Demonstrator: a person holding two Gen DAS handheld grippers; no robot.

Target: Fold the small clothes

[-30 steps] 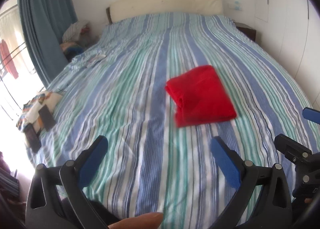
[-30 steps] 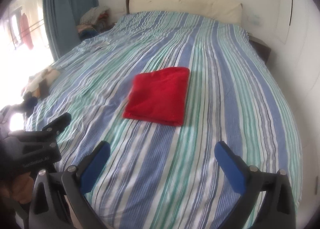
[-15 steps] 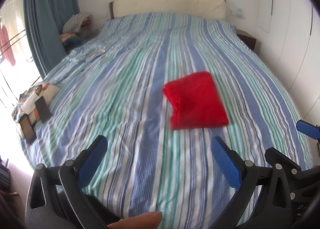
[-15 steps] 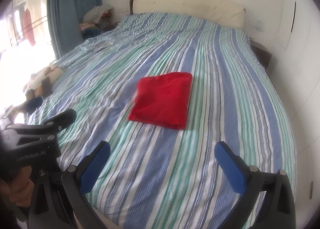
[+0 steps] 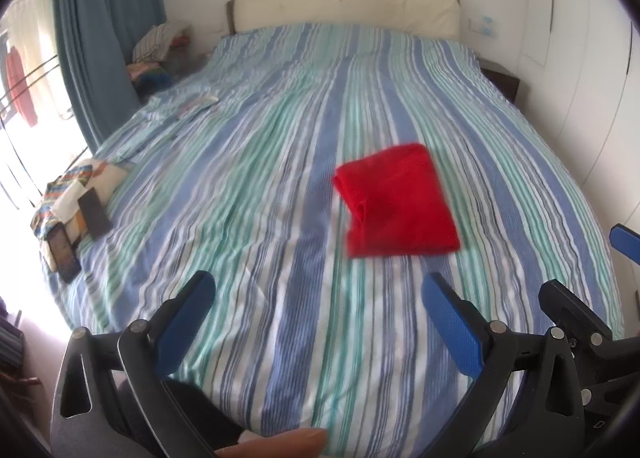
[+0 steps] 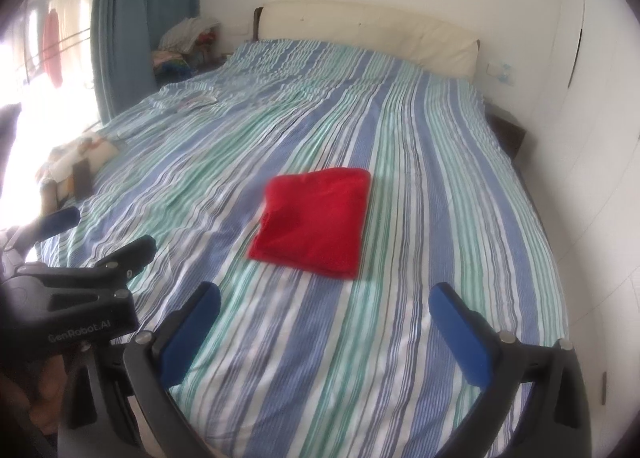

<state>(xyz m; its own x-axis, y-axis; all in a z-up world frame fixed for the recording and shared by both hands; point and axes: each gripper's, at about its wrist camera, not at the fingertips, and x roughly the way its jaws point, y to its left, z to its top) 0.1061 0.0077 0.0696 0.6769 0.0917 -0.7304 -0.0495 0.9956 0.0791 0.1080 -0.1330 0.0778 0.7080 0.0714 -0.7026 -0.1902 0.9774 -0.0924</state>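
We see the red garment (image 6: pixel 311 223) lying folded mid-bed (image 6: pixel 400 338), well apart from both grippers. Left gripper (image 5: pixel 318 324) and right gripper (image 6: pixel 324 332) fingers spread wide, holding nothing. We'd keep clear and leave the fold undisturbed.

- The bed (image 5: pixel 280 178) is cut off at its near edge behind the gripper frames.
- The clothes pile (image 6: pixel 188 38) beside the curtain (image 6: pixel 132 18) is too blurred to identify.
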